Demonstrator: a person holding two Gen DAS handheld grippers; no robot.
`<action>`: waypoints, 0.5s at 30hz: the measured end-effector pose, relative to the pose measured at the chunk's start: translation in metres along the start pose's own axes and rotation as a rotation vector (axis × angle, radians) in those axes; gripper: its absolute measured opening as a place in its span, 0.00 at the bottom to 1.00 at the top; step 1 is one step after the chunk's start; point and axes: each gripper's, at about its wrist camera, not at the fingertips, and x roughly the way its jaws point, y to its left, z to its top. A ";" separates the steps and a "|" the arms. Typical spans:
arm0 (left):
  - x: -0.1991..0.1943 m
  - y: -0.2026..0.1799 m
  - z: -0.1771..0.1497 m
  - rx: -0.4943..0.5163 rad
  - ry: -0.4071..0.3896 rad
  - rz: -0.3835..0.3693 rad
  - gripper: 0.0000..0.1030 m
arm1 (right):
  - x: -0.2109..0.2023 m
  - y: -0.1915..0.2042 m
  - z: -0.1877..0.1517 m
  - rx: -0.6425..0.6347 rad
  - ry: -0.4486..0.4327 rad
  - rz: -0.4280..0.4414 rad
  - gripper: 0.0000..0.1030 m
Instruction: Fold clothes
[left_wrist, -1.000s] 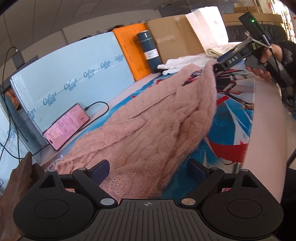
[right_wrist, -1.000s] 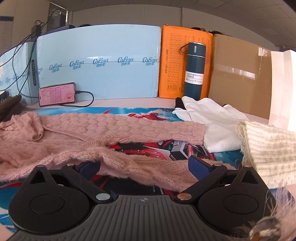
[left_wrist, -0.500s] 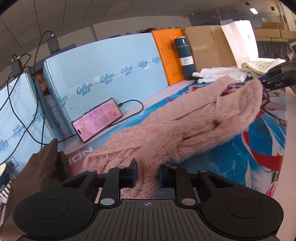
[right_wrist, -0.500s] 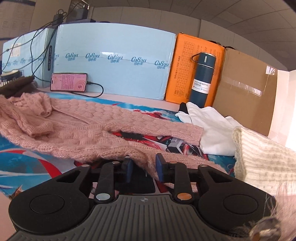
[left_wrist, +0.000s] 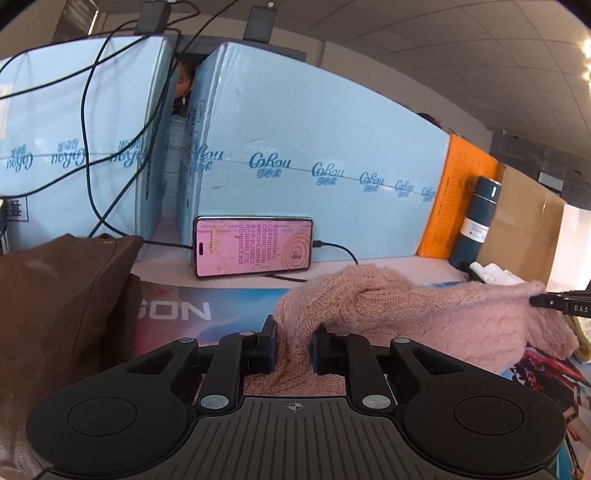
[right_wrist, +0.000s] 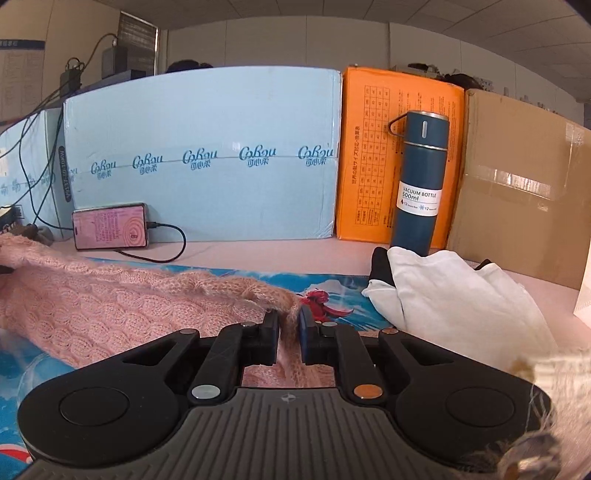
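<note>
The left hand-held gripper (left_wrist: 294, 345) is closed on a bunched edge of the pink cable-knit sweater (left_wrist: 417, 317), the knit pinched between its two fingers, and the right hand-held gripper (right_wrist: 289, 338) is likewise clamped on another edge of the same sweater (right_wrist: 110, 306), with wool squeezed in the narrow gap between its fingers. The sweater hangs stretched between the two grippers above the printed blue mat (right_wrist: 332, 291) that covers the table (right_wrist: 258, 254), its lower part sagging toward the mat. In the left wrist view the right gripper's tip (left_wrist: 561, 303) shows at the far end of the sweater, gripping it. Behind the sweater, a smartphone (left_wrist: 253, 245) with a pink screen leans against a light-blue Cobou box (left_wrist: 314, 162), a charging cable (right_wrist: 166, 251) plugged into it. To the right of that box stands an orange box (right_wrist: 369, 166), and in front of it an upright dark-blue vacuum bottle (right_wrist: 421, 184). A white garment (right_wrist: 454, 291) lies just in front of the bottle, beside the sweater. Left of the smartphone sits a brown leather bag (left_wrist: 55, 314)
</note>
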 end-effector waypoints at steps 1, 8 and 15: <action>0.006 0.005 0.001 -0.024 0.011 0.001 0.21 | 0.007 -0.004 0.003 0.000 0.030 -0.012 0.13; 0.014 0.040 -0.009 -0.188 0.024 -0.043 0.54 | 0.027 -0.043 -0.002 0.104 0.146 -0.106 0.44; 0.018 0.043 0.000 -0.233 -0.049 -0.121 0.74 | 0.005 -0.073 -0.028 0.357 0.091 -0.110 0.65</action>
